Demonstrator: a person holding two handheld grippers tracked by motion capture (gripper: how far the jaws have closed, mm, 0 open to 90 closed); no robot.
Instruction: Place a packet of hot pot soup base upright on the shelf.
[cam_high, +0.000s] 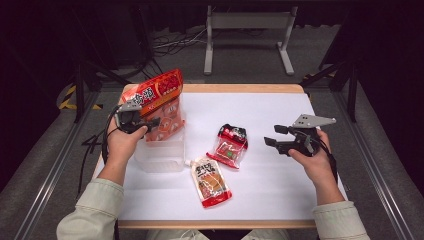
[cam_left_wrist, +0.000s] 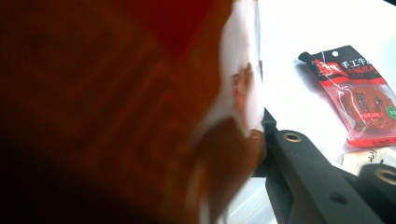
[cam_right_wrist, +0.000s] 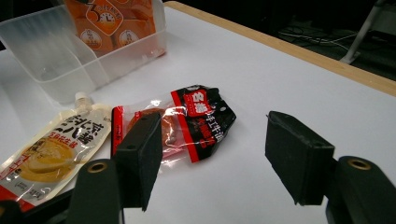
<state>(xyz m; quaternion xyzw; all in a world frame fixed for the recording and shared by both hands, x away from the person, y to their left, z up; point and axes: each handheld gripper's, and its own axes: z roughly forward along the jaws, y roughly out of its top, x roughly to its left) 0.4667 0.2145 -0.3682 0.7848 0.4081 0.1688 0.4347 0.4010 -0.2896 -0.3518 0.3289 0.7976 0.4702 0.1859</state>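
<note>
In the high view, the left gripper sits at about nine o'clock on the white table, its jaws pinched on the large orange-red plastic snack bag. That bag stands tilted, its lower end inside the clear plastic bin and its top leaning toward eleven o'clock above the rim. In the left gripper view the bag's blurred orange face sits right against the camera, with one black jaw pressed to its edge. The right gripper hangs at three o'clock over the bare table, its jaws spread wide with nothing between them, pointing toward nine o'clock. At the table's centre lies a small red-and-black clear-windowed food packet, well apart from both grippers; the right gripper view shows it ahead of the jaws. Just beside it, at six o'clock, lies a white-and-red spouted sauce pouch, its cap close to the bin's near corner.
</note>
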